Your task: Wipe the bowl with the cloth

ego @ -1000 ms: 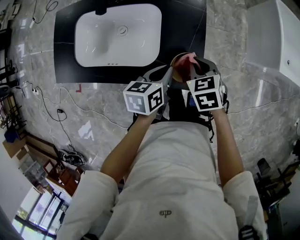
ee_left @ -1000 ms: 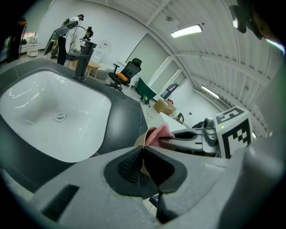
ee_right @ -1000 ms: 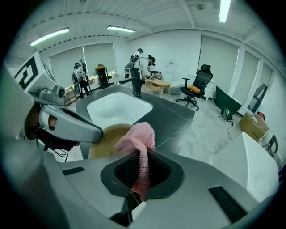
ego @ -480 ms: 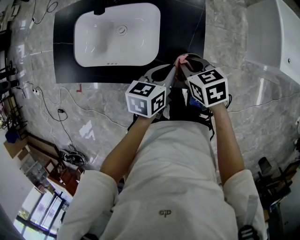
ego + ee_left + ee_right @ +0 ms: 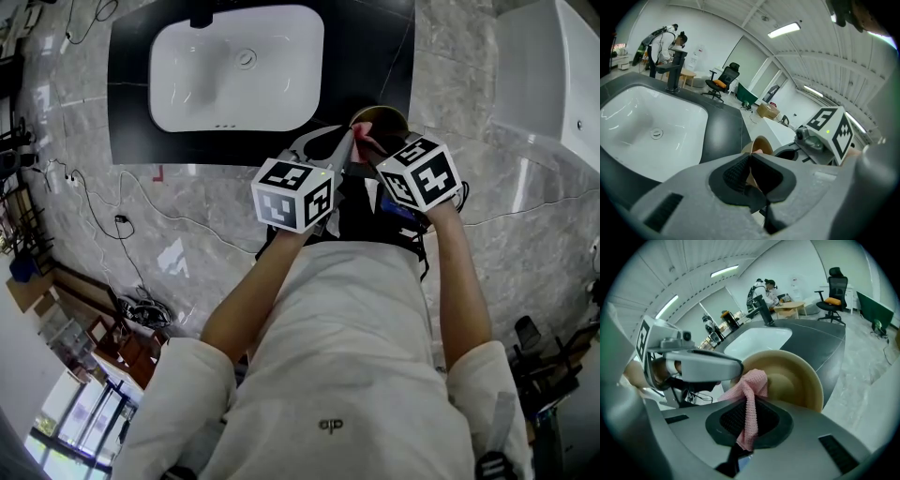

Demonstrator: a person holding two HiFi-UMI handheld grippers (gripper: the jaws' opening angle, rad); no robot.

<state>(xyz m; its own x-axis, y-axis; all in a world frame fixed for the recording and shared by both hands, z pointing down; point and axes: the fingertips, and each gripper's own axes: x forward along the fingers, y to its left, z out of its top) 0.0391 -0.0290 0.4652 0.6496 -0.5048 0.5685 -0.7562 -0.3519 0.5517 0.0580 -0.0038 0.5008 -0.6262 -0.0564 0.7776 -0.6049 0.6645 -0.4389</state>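
While the left hand-held gripper (image 5: 750, 174) pinches the tan bowl (image 5: 799, 376) by its thin rim, jaws all but together w/ only the wall between the pads, the right hand-held gripper (image 5: 747, 425) is clamped on a pink waffle-weave cloth (image 5: 752, 387). The cloth's bunched free end lies against the bowl's inside, near the rim. The bowl is held up in the air in front of the person, by the near right corner of the dark counter (image 5: 131, 103) and right of the white sink (image 5: 234, 70). Nothing carries it but that one grip.

The step in hand looks like the wipe itself, i.e. cloth on the inner wall. Next move, as I judge it: sweep the cloth round the inside w/ light pressure, since a hard push could lever the rim out of the left jaws.

Writing: none legible. The marker cubes (image 5: 292, 192) carry black-and-white squares only, no letters. A small mark on the shirt (image 5: 330, 427) might be a logo, but it's too small to read.
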